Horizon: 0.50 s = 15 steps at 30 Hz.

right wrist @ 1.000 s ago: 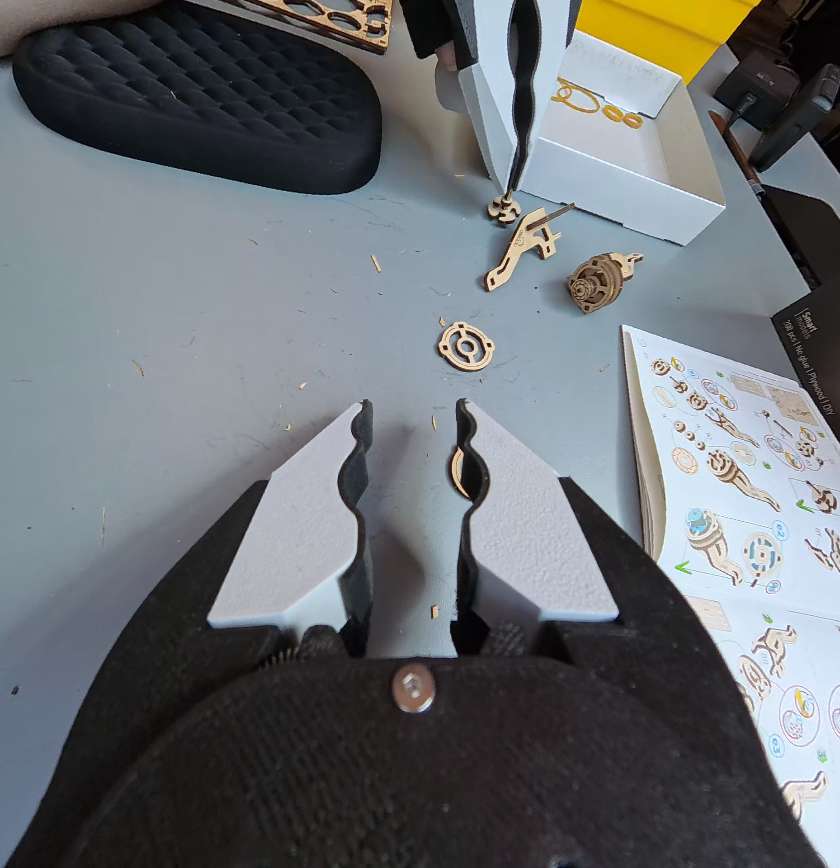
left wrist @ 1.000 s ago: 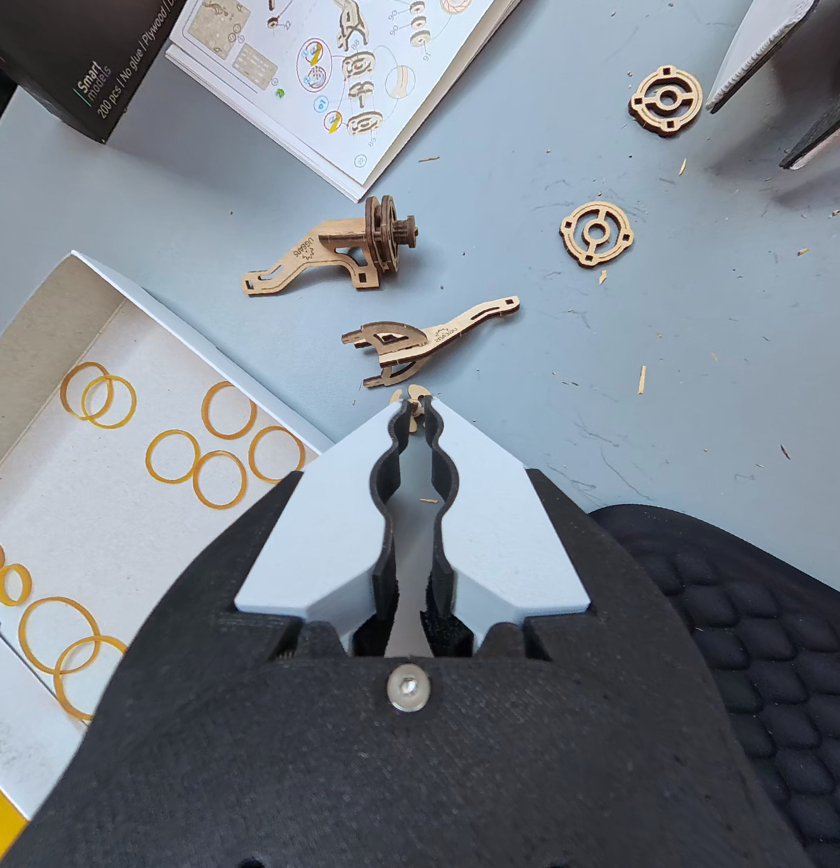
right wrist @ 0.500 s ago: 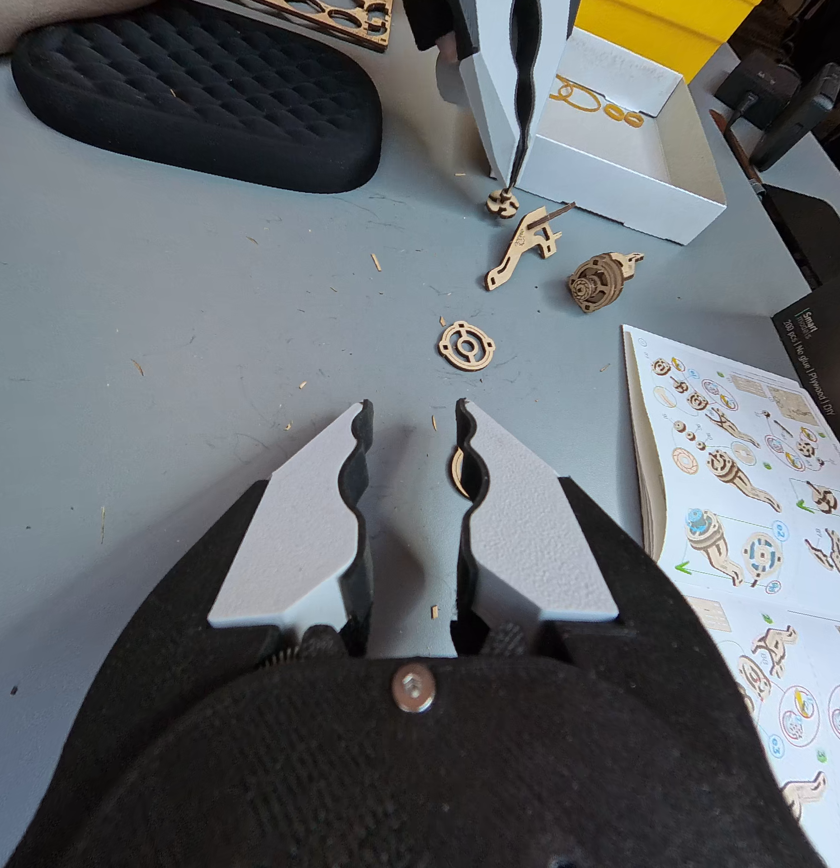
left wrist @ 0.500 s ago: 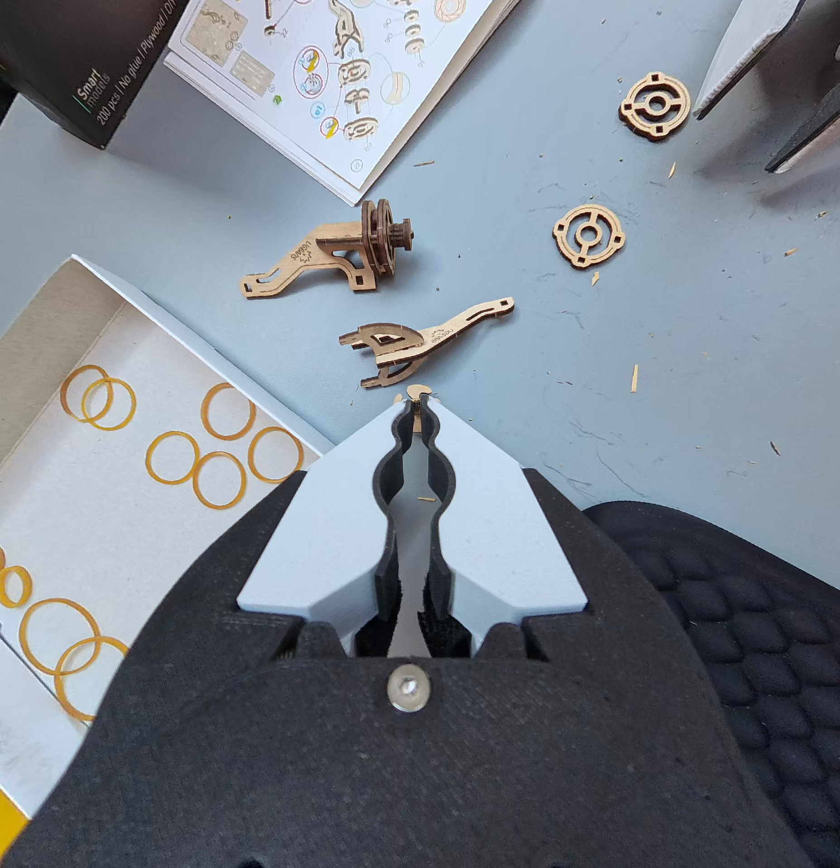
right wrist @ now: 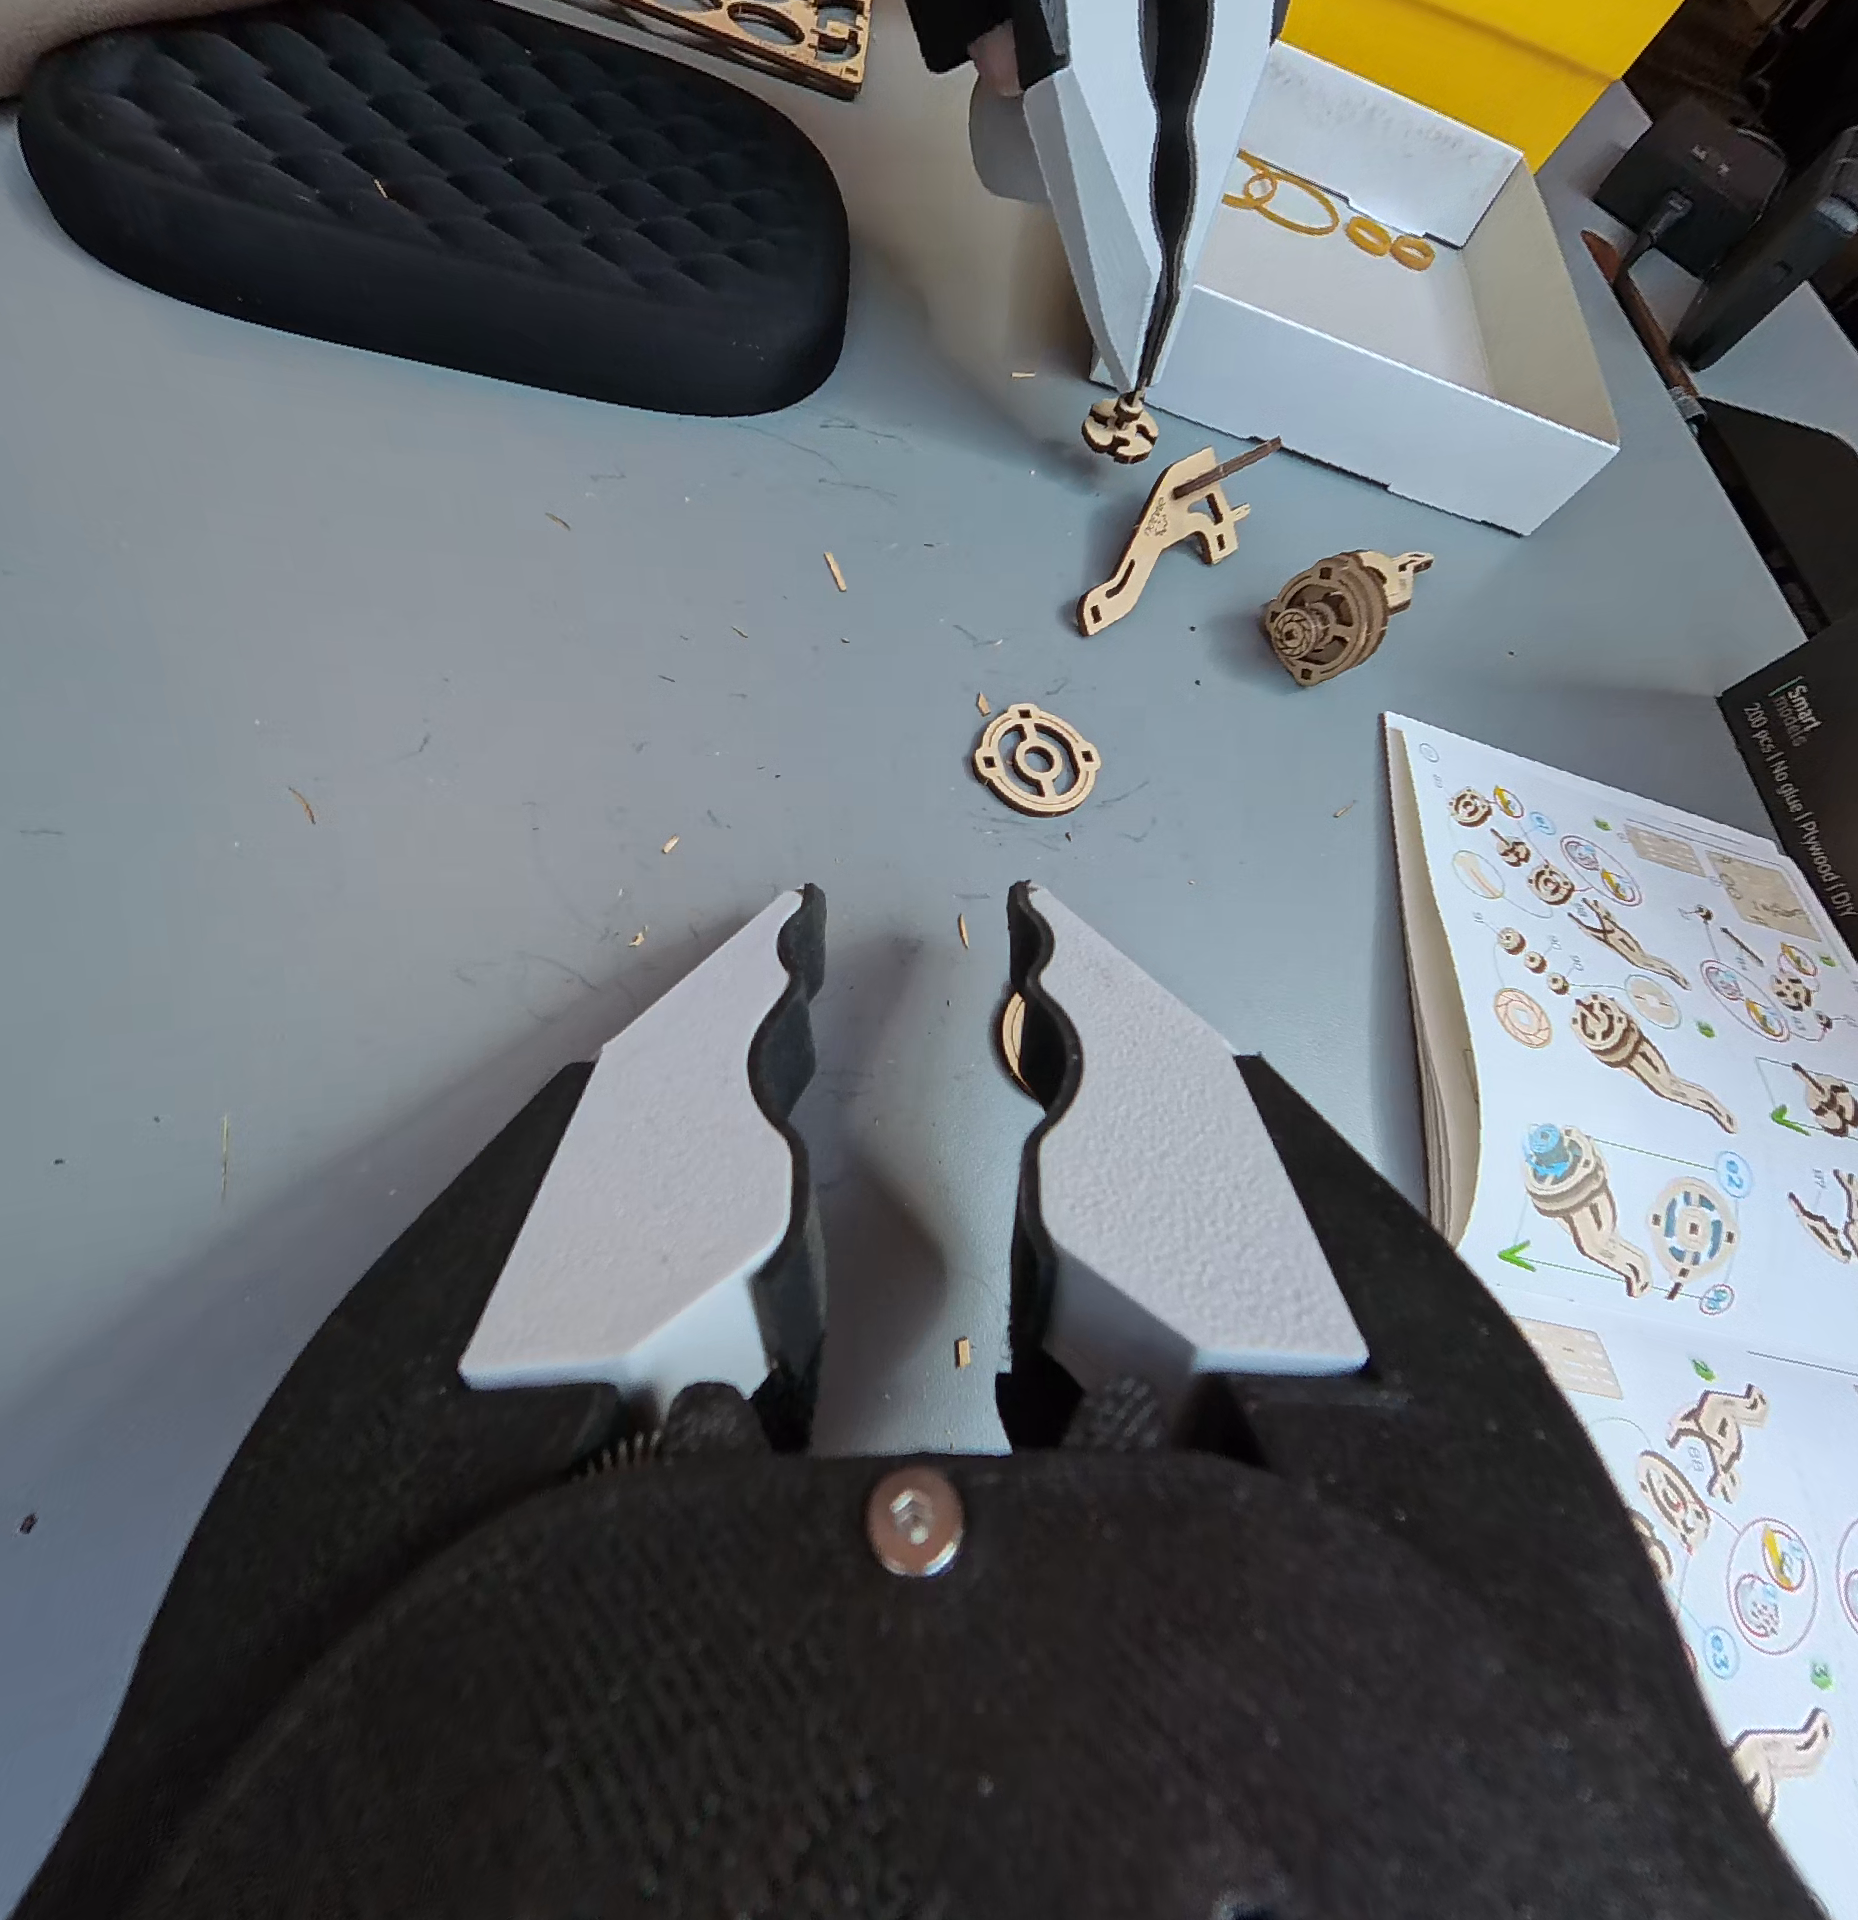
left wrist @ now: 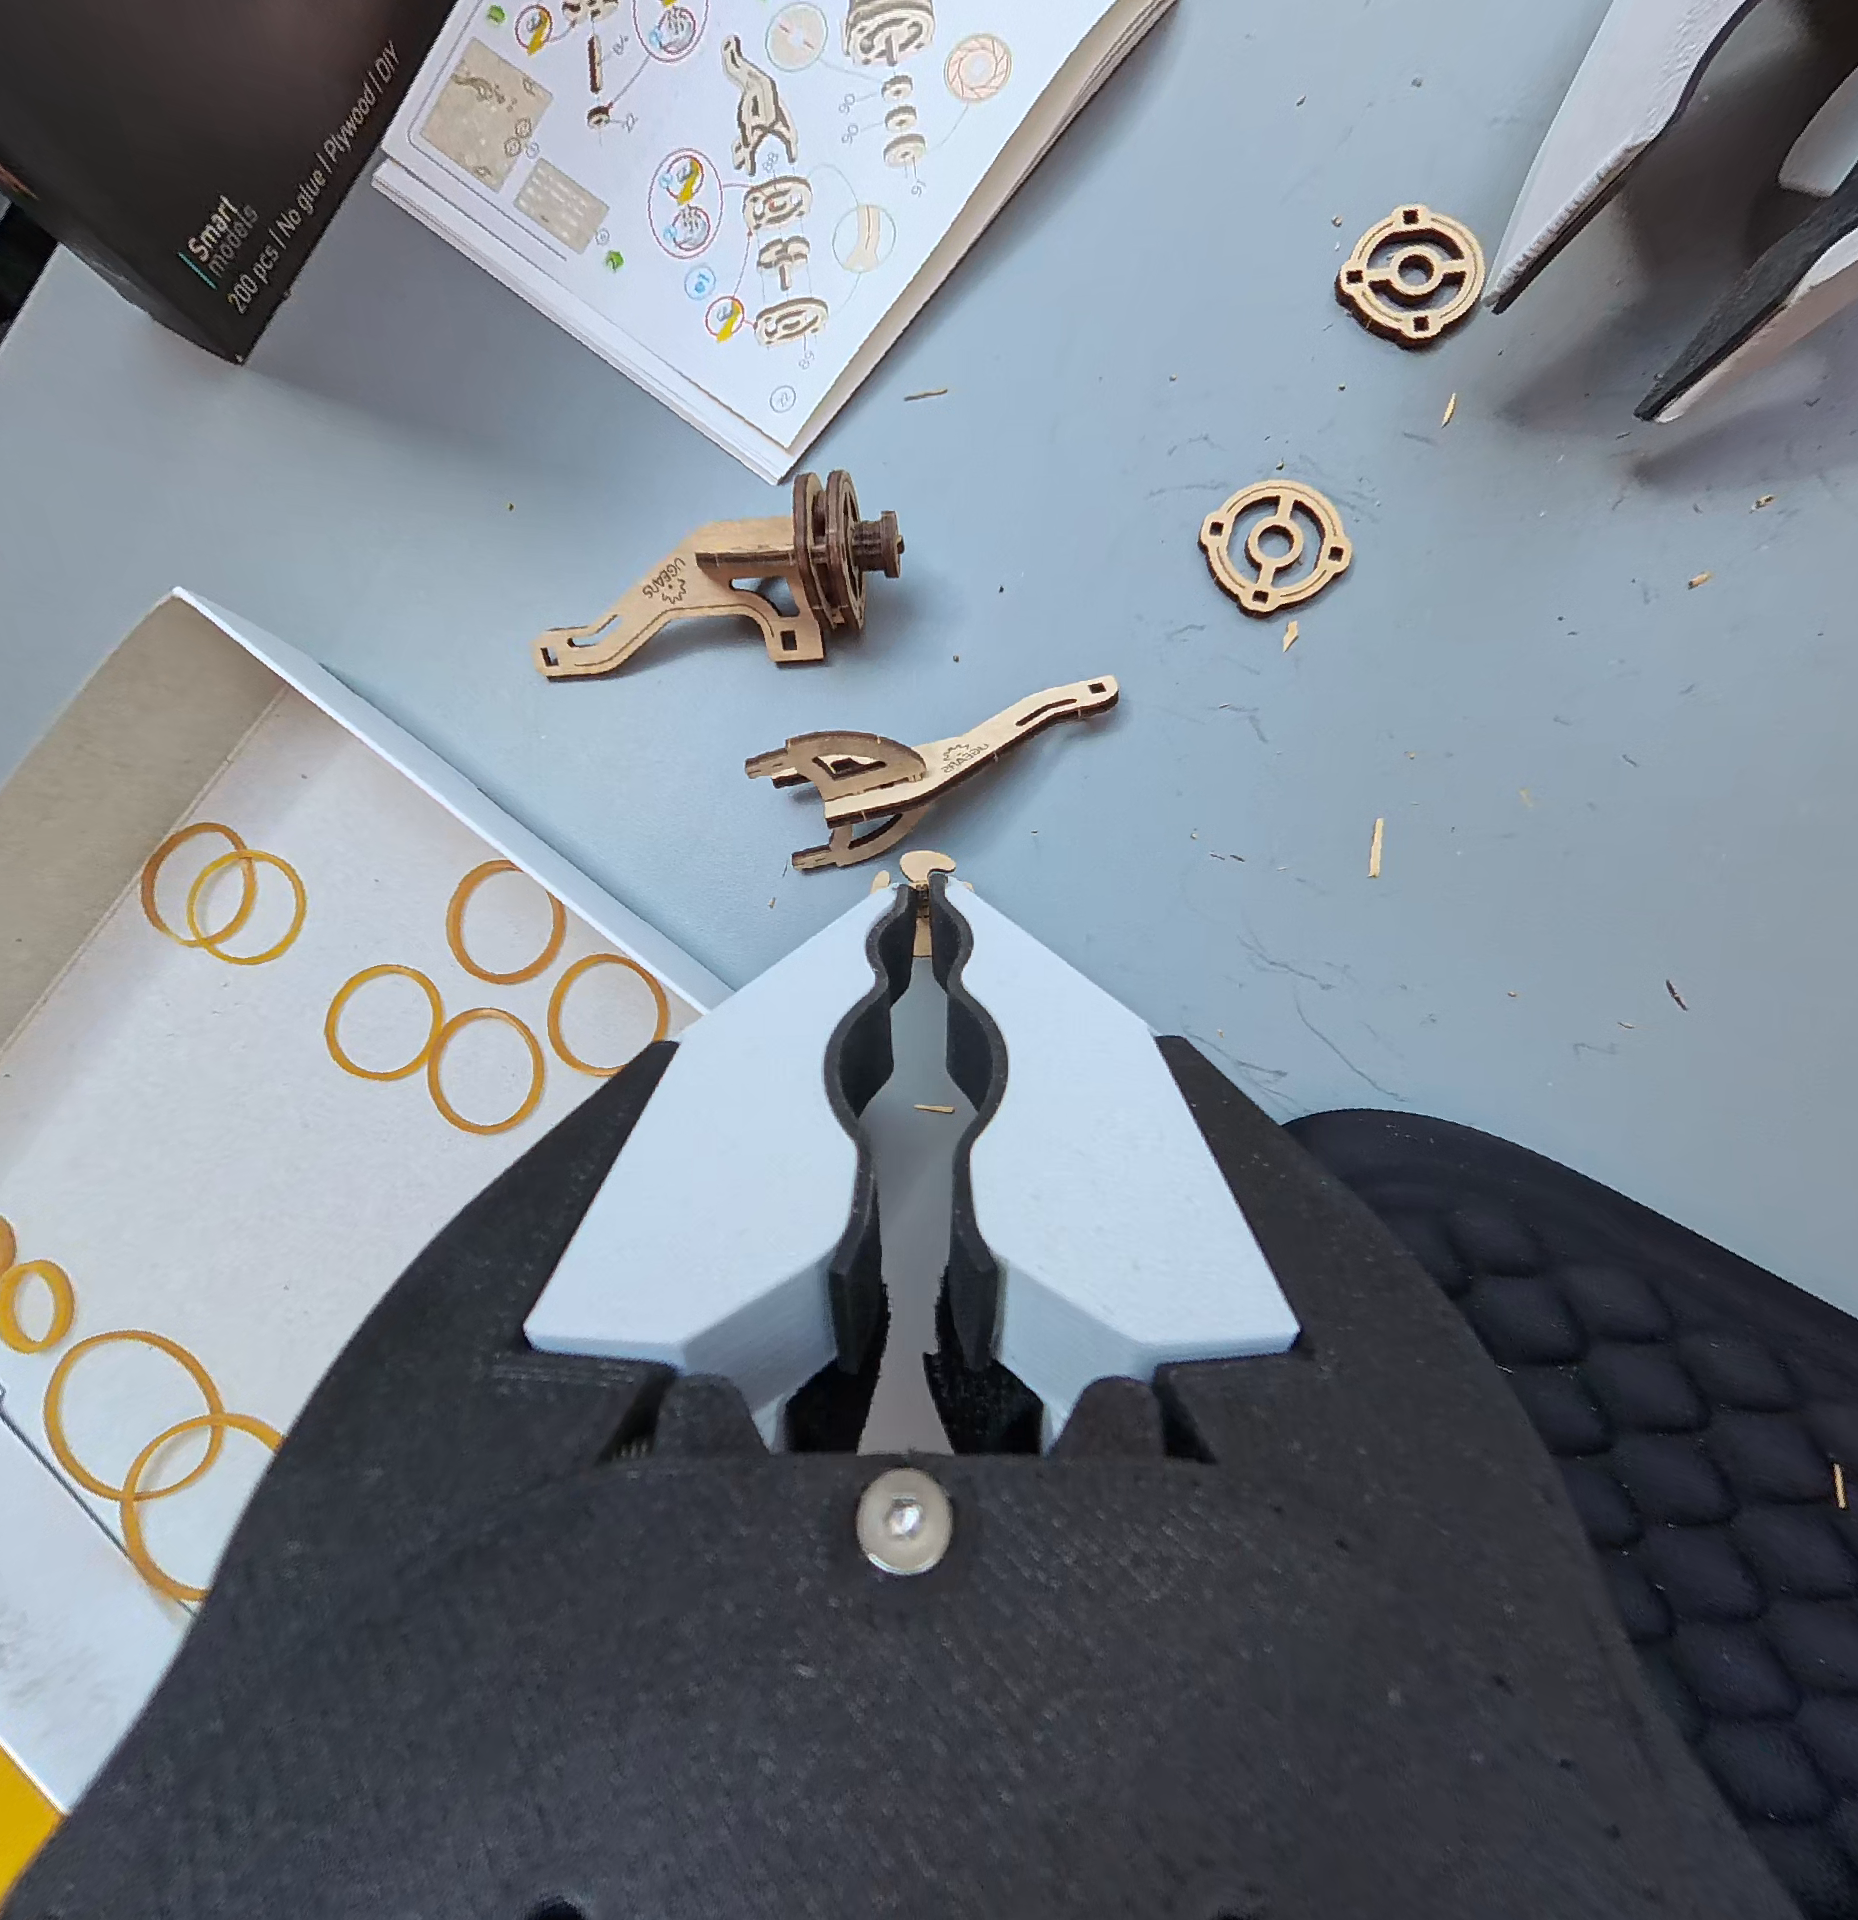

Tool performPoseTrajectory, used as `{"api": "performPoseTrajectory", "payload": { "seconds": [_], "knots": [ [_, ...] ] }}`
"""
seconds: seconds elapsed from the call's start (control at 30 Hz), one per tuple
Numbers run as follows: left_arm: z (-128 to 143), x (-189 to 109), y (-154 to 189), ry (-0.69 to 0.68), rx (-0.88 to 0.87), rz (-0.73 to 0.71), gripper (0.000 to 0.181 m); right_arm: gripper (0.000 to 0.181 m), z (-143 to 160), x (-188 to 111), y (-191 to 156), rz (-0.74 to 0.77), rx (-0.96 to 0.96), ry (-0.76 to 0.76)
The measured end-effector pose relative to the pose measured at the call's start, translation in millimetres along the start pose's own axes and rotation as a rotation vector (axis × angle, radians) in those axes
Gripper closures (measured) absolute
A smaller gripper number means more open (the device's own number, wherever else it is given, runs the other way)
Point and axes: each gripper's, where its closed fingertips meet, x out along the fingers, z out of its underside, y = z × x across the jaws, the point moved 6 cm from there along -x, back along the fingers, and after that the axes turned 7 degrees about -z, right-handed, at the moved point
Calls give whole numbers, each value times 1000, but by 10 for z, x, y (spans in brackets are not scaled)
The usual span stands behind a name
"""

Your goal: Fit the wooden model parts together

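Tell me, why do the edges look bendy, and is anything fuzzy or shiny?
Left wrist view: the wide lens curves the white box near the frame edge; the ring-shaped wooden pieces look sharp, and the right gripper throws a soft shadow on the table. Right wrist view: the booklet bows outward, the gripper's screw glints, and the dark corner behind the box stays dim.

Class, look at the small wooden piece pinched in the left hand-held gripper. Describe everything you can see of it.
The small wooden piece is pale, thin plywood, roughly round with curved cut-outs and dark edges. The left hand-held gripper, shut on it, pinches its upper edge between the fingertips, so it hangs upright below them. It sits low over the grey table, near the white box; contact with the table is unclear.
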Motion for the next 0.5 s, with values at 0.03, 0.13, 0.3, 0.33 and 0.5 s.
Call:
{"api": "performPoseTrajectory", "payload": {
  "seconds": [0.03,0.13,0.3,0.33,0.5],
  "knots": [
    [-1,0,1,1,0,0,181,147,1,1,-1,0,0,0],
    [-1,1,3,1,0,2,180,147,4,4,-3,-2,0,-3],
    [-7,-2,6,6,0,6,181,147,13,12,-4,-3,0,-11],
    [-10,-3,9,9,0,8,181,147,14,12,-5,-3,0,-12],
    [-38,-27,27,33,-3,27,181,147,20,17,-5,-5,1,-17]
  ]
}}
